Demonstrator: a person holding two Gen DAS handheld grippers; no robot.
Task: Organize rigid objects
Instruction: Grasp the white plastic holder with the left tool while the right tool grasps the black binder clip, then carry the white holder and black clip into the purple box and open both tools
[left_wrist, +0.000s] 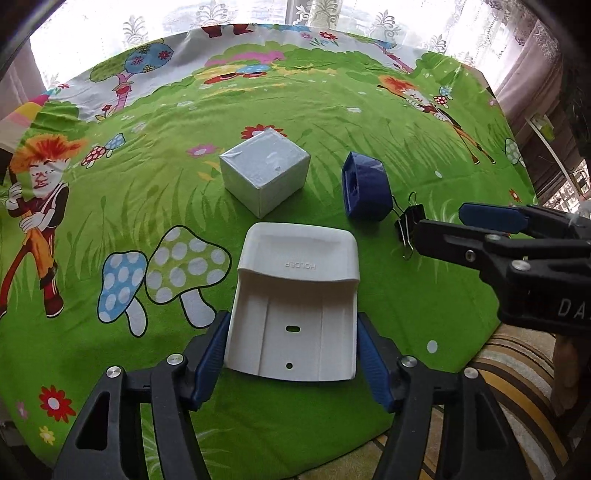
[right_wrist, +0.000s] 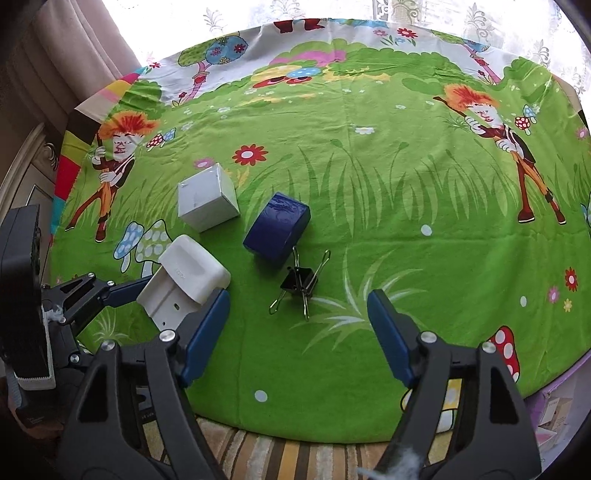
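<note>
The left gripper (left_wrist: 291, 354) has its jaws on either side of the white holder (left_wrist: 295, 295), the blue pads lying along the near end's two edges; they look clamped on it, though a thin gap may remain on one side. The holder lies at the near edge of the table (left_wrist: 332, 110), which is covered by a green cartoon cloth.

The right gripper (right_wrist: 299, 339) hovers with its jaws wide apart and nothing between them, pointed toward the black binder clips (right_wrist: 299, 286) just ahead.

Just beyond the clips, touching or nearly so, is a dark blue box (right_wrist: 277, 230). A white box (right_wrist: 207, 197) stands a little farther back, apart from the rest.

As for progress, I would judge this early: the four things sit loosely grouped near the front, none lined up or stacked. The holder is in hand; the clips and both boxes remain to be placed.
</note>
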